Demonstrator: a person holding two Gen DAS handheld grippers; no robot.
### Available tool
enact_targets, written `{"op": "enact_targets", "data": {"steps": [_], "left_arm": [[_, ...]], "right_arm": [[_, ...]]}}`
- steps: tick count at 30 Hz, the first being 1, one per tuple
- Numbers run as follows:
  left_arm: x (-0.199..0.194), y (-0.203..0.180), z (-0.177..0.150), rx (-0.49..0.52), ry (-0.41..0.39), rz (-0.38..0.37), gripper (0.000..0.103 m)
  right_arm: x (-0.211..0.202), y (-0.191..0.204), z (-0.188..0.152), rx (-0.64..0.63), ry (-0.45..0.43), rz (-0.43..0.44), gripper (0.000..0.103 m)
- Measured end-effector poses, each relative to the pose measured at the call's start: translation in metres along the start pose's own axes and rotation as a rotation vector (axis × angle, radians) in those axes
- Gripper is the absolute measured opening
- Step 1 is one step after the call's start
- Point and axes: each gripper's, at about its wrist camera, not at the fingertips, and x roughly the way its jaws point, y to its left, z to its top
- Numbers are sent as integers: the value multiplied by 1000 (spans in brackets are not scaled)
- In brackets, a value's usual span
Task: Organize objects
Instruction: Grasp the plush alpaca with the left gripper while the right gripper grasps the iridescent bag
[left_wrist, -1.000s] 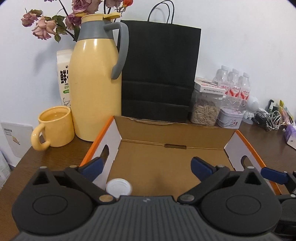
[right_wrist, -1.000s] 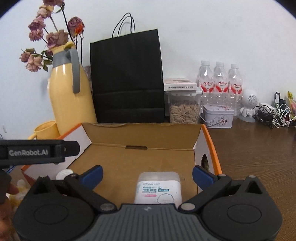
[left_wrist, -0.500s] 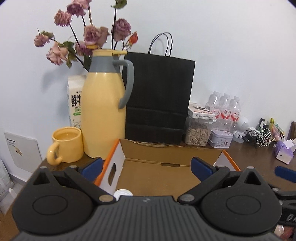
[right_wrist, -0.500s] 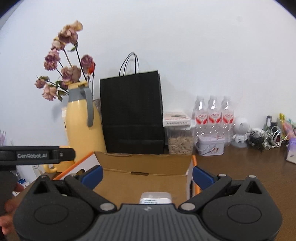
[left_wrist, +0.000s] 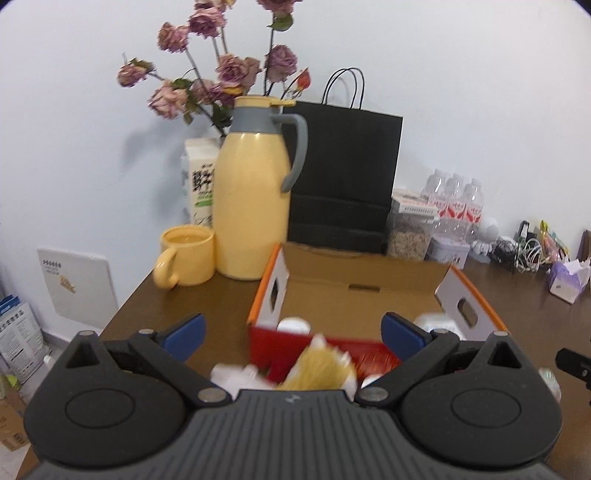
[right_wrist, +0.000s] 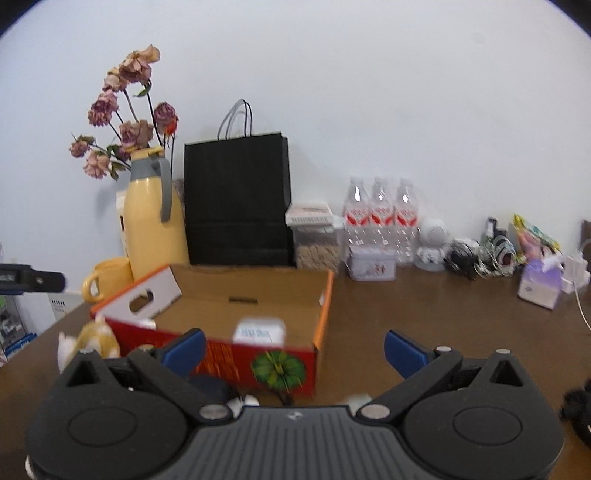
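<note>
Box (right_wrist: 258, 295) | right view alone shows its green print (right_wrist: 279, 371) | both grippers (left_wrist: 291, 332) (right_wrist: 293, 347) spread, empty

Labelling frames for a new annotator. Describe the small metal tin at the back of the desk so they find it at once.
Start at the black paper bag against the wall and go right, past the clear container of seeds. The tin sits directly in front of the three water bottles. It is the only low, lidded, pale grey box there, with small printed figures on its side.
</note>
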Motion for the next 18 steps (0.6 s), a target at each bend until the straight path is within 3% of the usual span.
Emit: {"op": "enact_targets", "data": {"steps": [9,18], "left_arm": [[-27,20,-46,0,76,21,103],[-31,40,-70,-22,124,60,103]], "right_arm": [[-22,-13,-45,9,99,-22,103],[14,-37,-65,8,188,-87,103]]}}
